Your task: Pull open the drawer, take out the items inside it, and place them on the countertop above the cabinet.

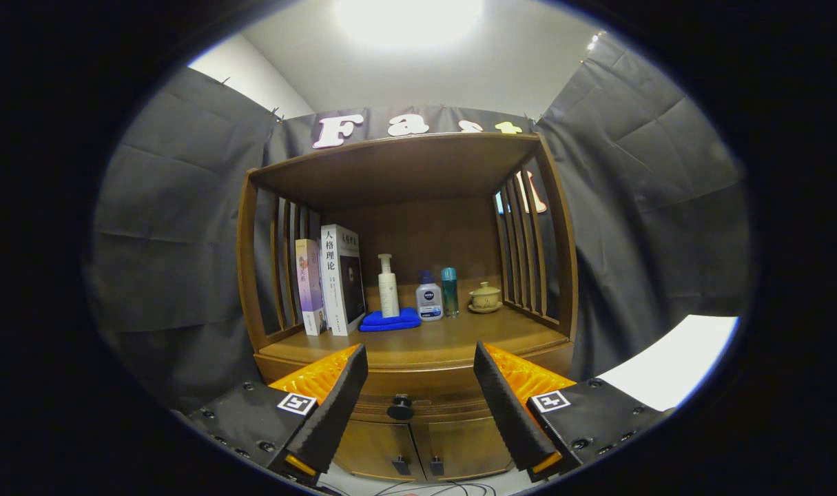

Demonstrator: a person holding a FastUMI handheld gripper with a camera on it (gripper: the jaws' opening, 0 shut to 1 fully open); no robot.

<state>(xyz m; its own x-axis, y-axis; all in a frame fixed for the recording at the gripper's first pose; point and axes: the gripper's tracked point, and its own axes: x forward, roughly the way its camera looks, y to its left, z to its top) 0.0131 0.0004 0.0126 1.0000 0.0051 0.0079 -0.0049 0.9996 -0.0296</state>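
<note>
1. One wooden cabinet [404, 344], dark brown, with slatted sides, a flat roof and a smooth countertop [452, 337] ahead of my fingers.
2. One drawer [418, 399] beneath the countertop, closed, with a round dark knob [400, 408] sitting between my fingers and slightly beyond them.
3. Two lower doors [418, 448], each with a small dark pull.
4. My gripper [420, 403]: jaws spread wide, holding nothing, ribbed inner faces aimed level at the drawer front.
5. Two books [332, 279], upright, at the shelf's left.
6. One blue cloth [390, 320], folded, soft, with a white pump bottle [388, 286] on it.
7. Two shorter bottles [439, 295], side by side.
8. One lidded ceramic cup [486, 296] on a saucer, possibly a teacup.
</note>
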